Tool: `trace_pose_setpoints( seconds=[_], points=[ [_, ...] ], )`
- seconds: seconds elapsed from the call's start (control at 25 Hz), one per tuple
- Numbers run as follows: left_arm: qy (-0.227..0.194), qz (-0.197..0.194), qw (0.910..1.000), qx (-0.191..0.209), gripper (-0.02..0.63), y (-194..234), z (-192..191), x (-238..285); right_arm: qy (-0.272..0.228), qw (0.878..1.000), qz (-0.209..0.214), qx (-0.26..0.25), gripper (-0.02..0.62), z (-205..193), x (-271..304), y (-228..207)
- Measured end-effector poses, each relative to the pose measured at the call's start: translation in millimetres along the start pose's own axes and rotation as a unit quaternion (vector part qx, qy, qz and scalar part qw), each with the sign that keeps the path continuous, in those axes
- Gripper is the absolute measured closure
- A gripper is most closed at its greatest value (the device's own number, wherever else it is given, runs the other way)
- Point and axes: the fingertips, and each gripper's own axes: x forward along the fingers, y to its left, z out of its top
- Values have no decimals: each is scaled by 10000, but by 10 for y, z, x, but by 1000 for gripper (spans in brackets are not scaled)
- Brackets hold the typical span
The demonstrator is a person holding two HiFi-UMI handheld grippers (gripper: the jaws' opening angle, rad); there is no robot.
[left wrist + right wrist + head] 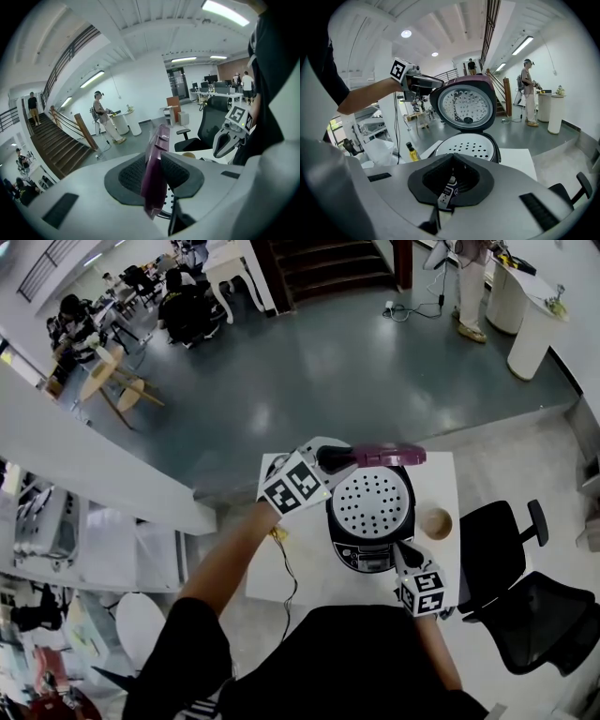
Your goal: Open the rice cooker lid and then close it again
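The rice cooker (349, 542) stands on a white table (281, 568) with its purple lid (389, 456) raised upright. A white perforated tray (372, 502) shows inside the pot. My left gripper (342, 457) is shut on the lid's edge; in the left gripper view the lid (154, 173) runs between the pads. From the right gripper view I see the lid's round perforated underside (464, 105) and the tray (468, 147). My right gripper (401, 551) is shut, its tips at the cooker's front control panel (449, 190).
A tan cup (435, 523) sits right of the cooker. A small yellow-capped bottle (411, 152) and a cable lie on the table's left part. A black office chair (525, 606) stands to the right. People stand and sit far off by the stairs and the desks.
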Motion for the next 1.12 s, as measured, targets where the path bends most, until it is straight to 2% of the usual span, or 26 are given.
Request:
trace_pose_setpoints(
  seconds=[0.2,0.56,1.12],
  points=[
    [135,-68,9997,207,509,-147,-41,-12,-30,10000,-24,7,595,-15,-55,52],
    [472,-394,9979,209,541,-489,-187,-6,-170,9993,-82,310,595,-85,-200,36],
    [760,-596,9946,371,555,-973,-418,67,-116,9986,-184,476,595,-273,-376,53]
  ],
)
